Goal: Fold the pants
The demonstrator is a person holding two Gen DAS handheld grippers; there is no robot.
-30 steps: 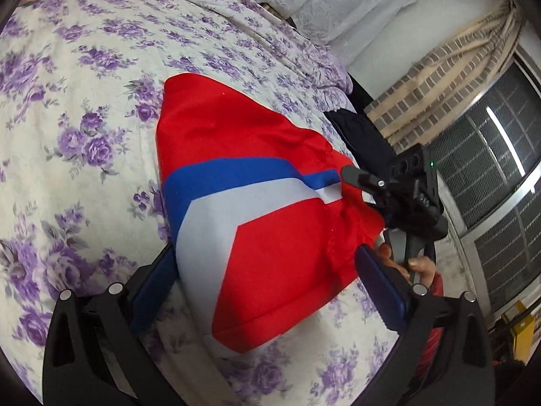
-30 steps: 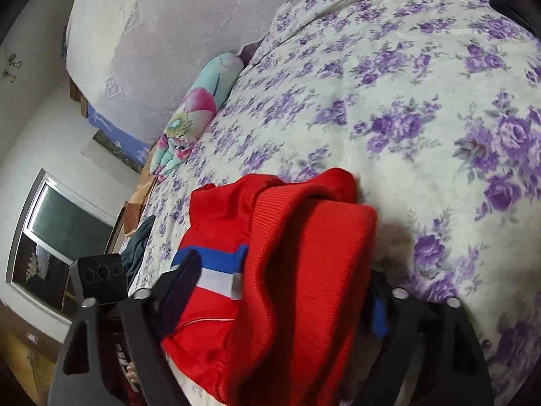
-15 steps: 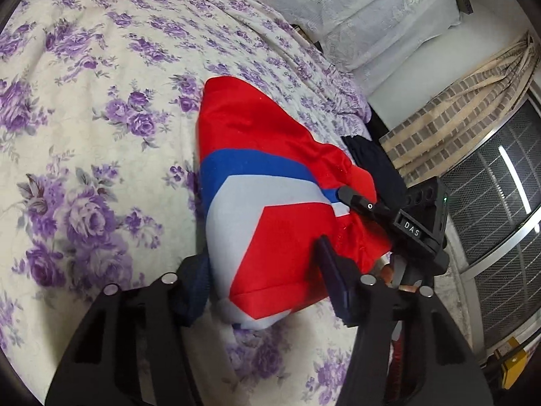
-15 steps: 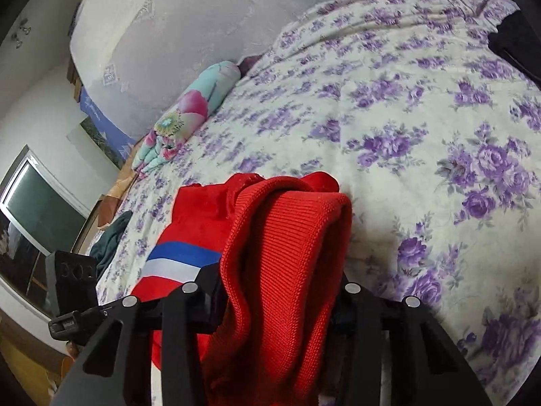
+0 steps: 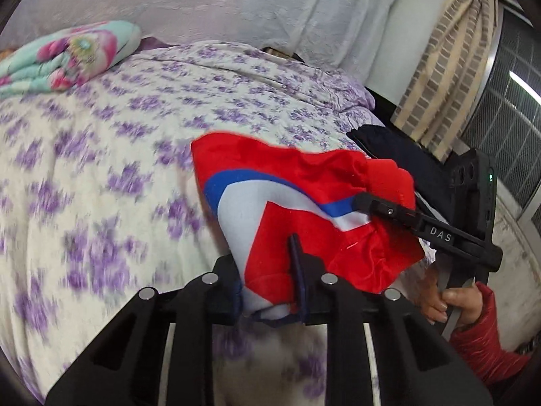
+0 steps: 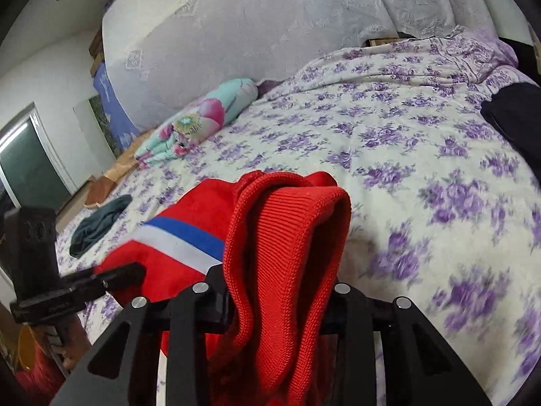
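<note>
Pants point(image 5: 297, 203) (red) pinched by both grippers over bedspread point(image 5: 101, 169).

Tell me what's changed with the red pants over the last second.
Both grippers closed on the red pants: left gripper on the striped hem, right gripper on the ribbed waistband, and that end lifted off the bedspread. The folded blanket hasn't moved.

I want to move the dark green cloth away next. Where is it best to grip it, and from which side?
Grip the dark green cloth at its raised, bunched upper end, coming from above. It lies as a loose crumpled heap on the bedspread, so the folds there probably give the fingers something to pinch.
</note>
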